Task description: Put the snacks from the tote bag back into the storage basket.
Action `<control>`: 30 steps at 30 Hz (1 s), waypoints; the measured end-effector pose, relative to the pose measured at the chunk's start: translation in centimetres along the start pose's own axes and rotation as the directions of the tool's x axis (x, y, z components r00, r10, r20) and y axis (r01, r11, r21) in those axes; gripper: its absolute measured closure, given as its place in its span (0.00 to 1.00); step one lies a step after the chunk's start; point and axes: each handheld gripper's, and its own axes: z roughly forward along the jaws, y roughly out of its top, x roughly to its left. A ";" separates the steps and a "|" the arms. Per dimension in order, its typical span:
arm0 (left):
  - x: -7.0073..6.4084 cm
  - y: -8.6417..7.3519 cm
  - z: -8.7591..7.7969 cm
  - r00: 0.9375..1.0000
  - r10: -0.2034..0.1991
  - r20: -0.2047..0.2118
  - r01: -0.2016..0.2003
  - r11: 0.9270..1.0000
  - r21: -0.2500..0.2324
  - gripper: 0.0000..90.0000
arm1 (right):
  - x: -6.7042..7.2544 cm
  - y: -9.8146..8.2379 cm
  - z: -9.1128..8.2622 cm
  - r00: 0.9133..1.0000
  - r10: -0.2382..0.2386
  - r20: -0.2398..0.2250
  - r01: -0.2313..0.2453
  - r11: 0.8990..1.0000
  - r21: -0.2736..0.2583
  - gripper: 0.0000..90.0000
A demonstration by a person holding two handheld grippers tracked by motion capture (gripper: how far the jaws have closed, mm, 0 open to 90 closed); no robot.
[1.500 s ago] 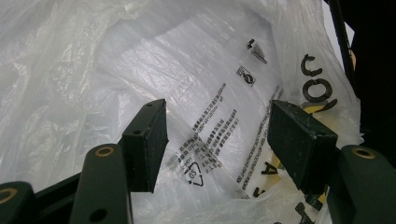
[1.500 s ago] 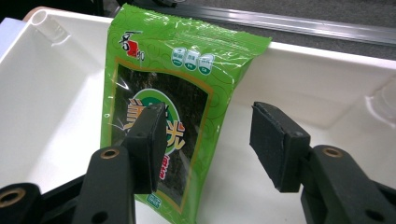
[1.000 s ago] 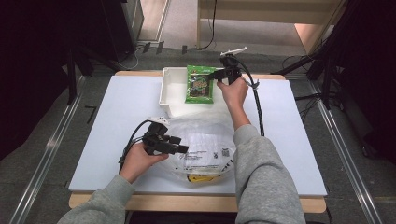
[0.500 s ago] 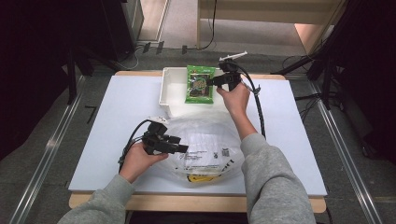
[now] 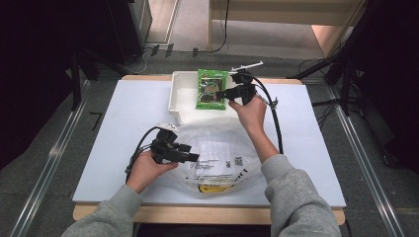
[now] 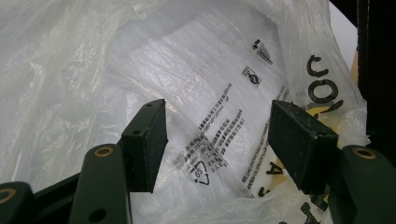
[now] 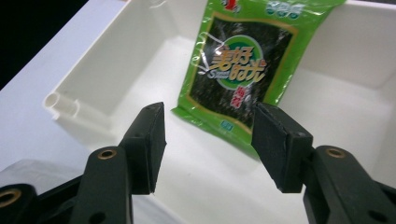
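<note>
A glossy green snack packet [image 7: 238,70] leans in the white plastic tray [image 5: 174,98]; the right gripper [image 7: 208,140] gapes empty before it; the left gripper [image 6: 219,140], jaws wide and empty, hovers over the crinkled clear bag [image 5: 217,148].

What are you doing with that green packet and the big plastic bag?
A person works with two tools. The right hand-held gripper is open just in front of the green snack packet, which leans in the white plastic tray. The left hand-held gripper, also open, rests against the clear crinkly plastic bag on the white table.
</note>
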 end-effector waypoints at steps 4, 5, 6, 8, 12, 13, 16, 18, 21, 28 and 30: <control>0.1 0.0 0.0 1.000 -0.003 0.001 0.003 1.000 -0.005 0.42 | 0.6 -0.7 -0.6 1.000 -0.024 -0.004 0.024 1.000 -0.005 0.51; 0.1 0.0 -0.1 1.000 -0.004 0.001 0.004 1.000 -0.005 0.42 | 0.7 -0.9 -0.7 0.999 -0.032 -0.005 0.032 0.999 -0.007 0.51; 0.1 0.0 -0.1 1.000 -0.004 0.001 0.004 1.000 -0.008 0.42 | 0.8 -1.1 -0.8 0.999 -0.036 -0.011 0.036 0.999 -0.005 0.51; 0.2 0.0 -0.2 1.000 -0.003 -0.004 0.003 1.000 -0.008 0.42 | 1.0 -1.5 -1.0 0.999 -0.051 -0.017 0.051 0.999 -0.004 0.51; 0.3 0.0 -0.2 1.000 -0.009 -0.006 0.009 1.000 -0.011 0.42 | 1.4 -2.4 -1.5 0.998 -0.061 -0.024 0.061 0.998 0.006 0.52; 0.3 0.0 -0.2 1.000 -0.008 -0.007 0.008 1.000 -0.014 0.42 | 1.4 -2.6 -1.7 0.998 -0.060 -0.030 0.060 0.998 0.005 0.52; 0.3 0.0 -0.2 1.000 -0.009 -0.007 0.009 1.000 -0.014 0.42 | 1.6 -3.2 -2.1 0.997 -0.065 -0.043 0.065 0.998 0.004 0.52; 0.3 0.0 -0.3 1.000 -0.005 -0.008 0.005 1.000 -0.010 0.42 | 1.7 -3.6 -2.4 0.996 -0.069 -0.058 0.069 0.998 0.006 0.52; 0.3 0.0 -0.3 1.000 -0.010 -0.009 0.010 1.000 -0.011 0.42 | 1.9 -4.3 -2.7 0.995 -0.073 -0.068 0.074 0.997 0.009 0.52; 0.3 0.0 -0.4 1.000 -0.008 -0.009 0.008 1.000 -0.011 0.42 | 2.5 -6.0 -3.3 0.992 -0.095 -0.082 0.096 0.995 0.015 0.52; 0.4 0.0 -0.4 1.000 -0.006 -0.006 0.006 1.000 -0.013 0.42 | 2.6 -6.6 -3.7 0.991 -0.100 -0.092 0.102 0.995 0.018 0.51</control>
